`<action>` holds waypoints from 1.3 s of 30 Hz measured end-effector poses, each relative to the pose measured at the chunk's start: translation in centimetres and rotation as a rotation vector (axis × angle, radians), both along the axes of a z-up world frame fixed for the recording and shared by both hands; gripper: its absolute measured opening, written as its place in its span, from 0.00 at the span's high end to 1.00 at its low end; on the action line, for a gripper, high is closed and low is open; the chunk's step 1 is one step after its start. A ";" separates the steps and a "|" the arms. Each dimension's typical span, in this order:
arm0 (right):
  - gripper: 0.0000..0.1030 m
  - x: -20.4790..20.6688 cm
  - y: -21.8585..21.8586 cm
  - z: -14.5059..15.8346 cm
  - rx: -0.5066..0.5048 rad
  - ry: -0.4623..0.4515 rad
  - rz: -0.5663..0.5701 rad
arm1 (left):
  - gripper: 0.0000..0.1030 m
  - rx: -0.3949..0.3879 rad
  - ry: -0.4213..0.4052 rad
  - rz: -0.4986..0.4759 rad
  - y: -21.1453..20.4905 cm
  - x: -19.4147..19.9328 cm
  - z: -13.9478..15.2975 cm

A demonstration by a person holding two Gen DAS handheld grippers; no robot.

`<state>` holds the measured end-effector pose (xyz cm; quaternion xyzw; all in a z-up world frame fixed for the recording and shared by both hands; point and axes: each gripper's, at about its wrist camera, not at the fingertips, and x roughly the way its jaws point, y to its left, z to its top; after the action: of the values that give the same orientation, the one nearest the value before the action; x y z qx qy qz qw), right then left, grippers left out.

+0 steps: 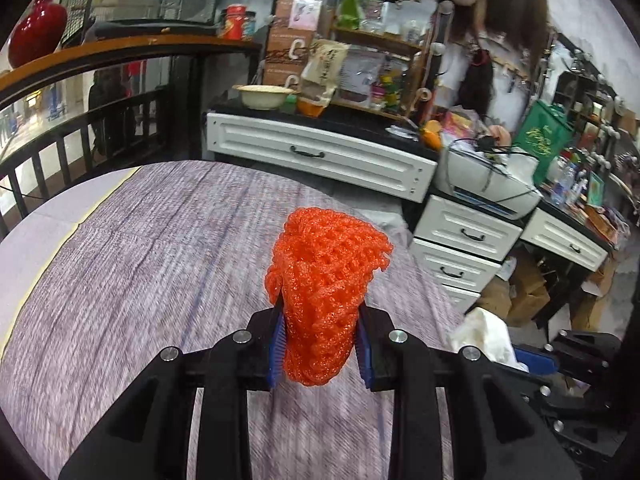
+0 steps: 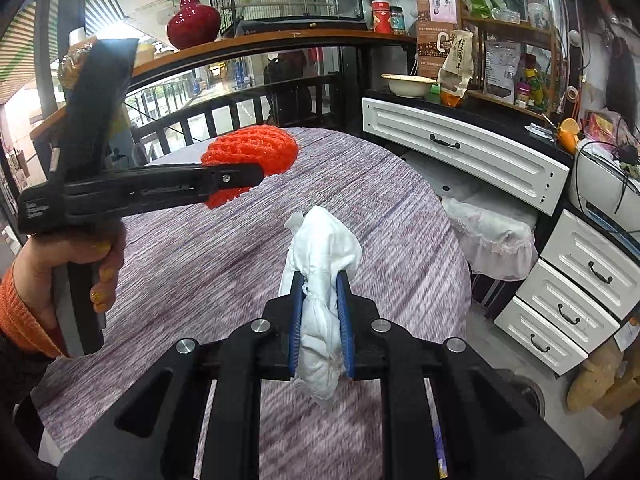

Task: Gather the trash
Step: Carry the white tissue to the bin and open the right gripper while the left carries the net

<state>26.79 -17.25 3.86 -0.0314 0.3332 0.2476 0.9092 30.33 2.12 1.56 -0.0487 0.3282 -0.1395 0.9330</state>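
Left wrist view: both grippers loaded above the table (image 1: 120,260).
Left gripper (image 1: 320,344) clamped the orange foam net (image 1: 324,280) between its blue pads. Right gripper (image 2: 322,320) clamped a crumpled white tissue (image 2: 320,256); the net sat at its 11 o'clock.

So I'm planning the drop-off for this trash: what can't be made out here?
- A bin: in neither view.
- Lower end of the orange foam net: left wrist view, behind the left gripper.
- Middle of the crumpled white tissue: right wrist view, between the right gripper pads.
- Purple tablecloth: motion-blurred.
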 end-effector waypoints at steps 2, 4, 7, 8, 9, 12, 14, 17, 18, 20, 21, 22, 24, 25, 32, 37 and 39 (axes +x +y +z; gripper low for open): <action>0.84 -1.1 -0.7 -0.2 0.012 0.005 -0.006 | 0.72 -0.018 -0.009 -0.009 -0.3 -1.5 0.3; 0.84 -2.2 -1.3 -0.5 0.012 0.006 -0.012 | 0.72 -0.016 -0.014 -0.019 -0.8 -2.6 0.3; 0.84 -3.5 -2.2 -0.7 0.023 0.007 -0.023 | 0.72 -0.012 -0.026 -0.029 -1.5 -4.2 0.2; 0.84 -3.8 -2.6 -0.7 0.026 0.008 -0.028 | 0.72 -0.016 -0.027 -0.035 -1.7 -4.6 0.1; 0.84 -4.2 -3.0 -0.8 0.031 0.010 -0.036 | 0.72 -0.014 -0.030 -0.039 -2.0 -5.1 0.0; 0.84 -5.2 -4.1 -1.1 0.043 0.017 -0.054 | 0.72 -0.001 -0.037 -0.060 -2.9 -6.6 -0.3; 0.84 -6.0 -4.9 -1.3 0.049 0.017 -0.070 | 0.72 0.000 -0.038 -0.076 -3.5 -7.3 -0.5; 0.84 -6.8 -6.2 -1.4 0.063 0.016 -0.089 | 0.72 -0.009 -0.043 -0.094 -4.4 -8.5 -0.5; 0.84 -7.1 -6.7 -1.3 0.069 0.013 -0.099 | 0.72 -0.009 -0.046 -0.099 -4.7 -8.9 -0.5; 0.84 -7.6 -7.5 -1.3 0.077 0.010 -0.114 | 0.72 -0.001 -0.058 -0.112 -5.3 -9.6 -0.4; 0.84 -7.9 -8.0 -1.4 0.086 0.009 -0.126 | 0.72 0.002 -0.063 -0.119 -5.6 -10.0 -0.4; 0.84 -8.1 -8.5 -1.5 0.092 0.009 -0.135 | 0.72 -0.001 -0.066 -0.125 -5.9 -10.3 -0.3; 0.84 -8.6 -9.6 -1.6 0.106 0.009 -0.159 | 0.72 -0.016 -0.067 -0.141 -6.5 -10.8 -0.2; 0.84 -8.8 -10.1 -1.7 0.112 0.009 -0.171 | 0.72 -0.016 -0.069 -0.150 -6.9 -11.1 -0.2; 0.83 -10.1 -13.8 -2.8 0.138 0.023 -0.259 | 0.72 -0.020 -0.075 -0.220 -9.9 -12.7 -0.1; 0.83 -10.7 -16.1 -4.6 0.108 0.042 -0.326 | 0.72 -0.016 -0.076 -0.270 -11.9 -13.3 -0.1; 0.83 -10.9 -16.9 -5.4 0.115 0.061 -0.342 | 0.72 -0.014 -0.075 -0.287 -12.7 -13.3 -0.1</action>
<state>15.90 -34.13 -1.57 0.0851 0.3464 0.1087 0.9279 17.01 -10.62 1.42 -0.0027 0.2957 -0.2755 0.9147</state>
